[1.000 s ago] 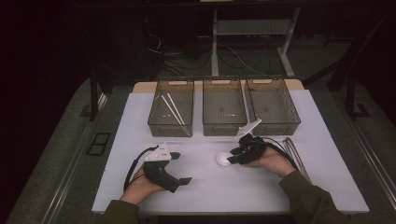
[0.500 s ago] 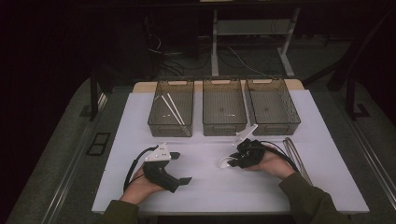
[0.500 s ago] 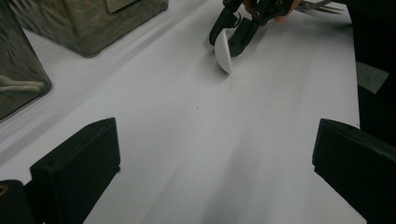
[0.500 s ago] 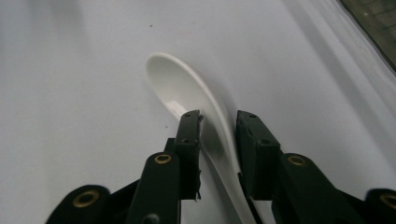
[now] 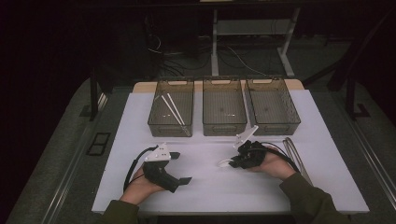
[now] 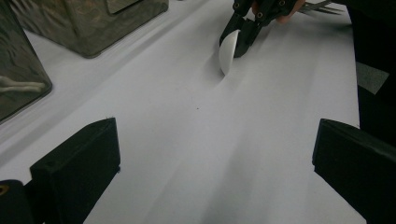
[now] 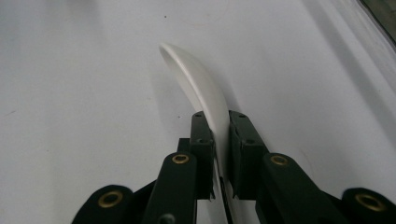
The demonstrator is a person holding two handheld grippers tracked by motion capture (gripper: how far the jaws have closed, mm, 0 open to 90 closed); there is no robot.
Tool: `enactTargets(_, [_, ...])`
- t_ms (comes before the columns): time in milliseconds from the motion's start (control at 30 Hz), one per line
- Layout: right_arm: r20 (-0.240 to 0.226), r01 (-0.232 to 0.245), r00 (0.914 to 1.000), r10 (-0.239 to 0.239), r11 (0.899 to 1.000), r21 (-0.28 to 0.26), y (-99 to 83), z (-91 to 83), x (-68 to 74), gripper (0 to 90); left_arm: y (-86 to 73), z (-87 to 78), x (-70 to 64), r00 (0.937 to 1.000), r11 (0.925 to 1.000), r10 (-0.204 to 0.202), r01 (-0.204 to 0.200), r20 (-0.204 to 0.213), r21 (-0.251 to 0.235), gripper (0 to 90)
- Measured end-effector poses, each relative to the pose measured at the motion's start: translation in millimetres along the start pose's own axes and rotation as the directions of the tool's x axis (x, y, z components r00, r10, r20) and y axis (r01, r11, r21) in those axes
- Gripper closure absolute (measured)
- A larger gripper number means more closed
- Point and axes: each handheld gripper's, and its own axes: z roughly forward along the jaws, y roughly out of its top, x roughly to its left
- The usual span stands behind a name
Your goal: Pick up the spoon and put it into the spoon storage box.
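One spoon [image 7: 201, 88] clamped in the right gripper [image 5: 232, 162], just off the tabletop's middle; bins [image 5: 224, 109] at the far edge await. Left gripper [image 5: 183, 179] idle, jaws apart.

Looking down and forward from above the near edge onto the worktop [image 5: 215, 186]. Riding low on the left tool [image 6: 215, 177], facing 1 o'clock across it. Sitting close behind the right tool [image 7: 219, 140]; sharing worktop with both.

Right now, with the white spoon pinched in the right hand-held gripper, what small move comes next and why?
Probably lift the right hand-held gripper toward the bins: its jaws are shut on the white spoon, low over the table, and the middle bin looks empty.
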Motion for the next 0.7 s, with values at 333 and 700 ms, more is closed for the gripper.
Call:
enactTargets(333, [0.009, -0.027, 0.9996, 0.027, 1.0, -0.011, 1.0, -4.7, -1.6, 81.3, 0.0, -0.3, 0.2, 1.0, 1.0, 0.002, -0.002, 0.001, 0.002, 0.1])
enactTargets(700, [0.012, -0.058, 0.9982, 0.059, 0.997, -0.053, 3.3, -19.3, -4.9, 81.3, 0.0, 0.0, 0.1, 1.0, 1.0, 0.001, -0.001, 0.0, 0.0, 0.2])
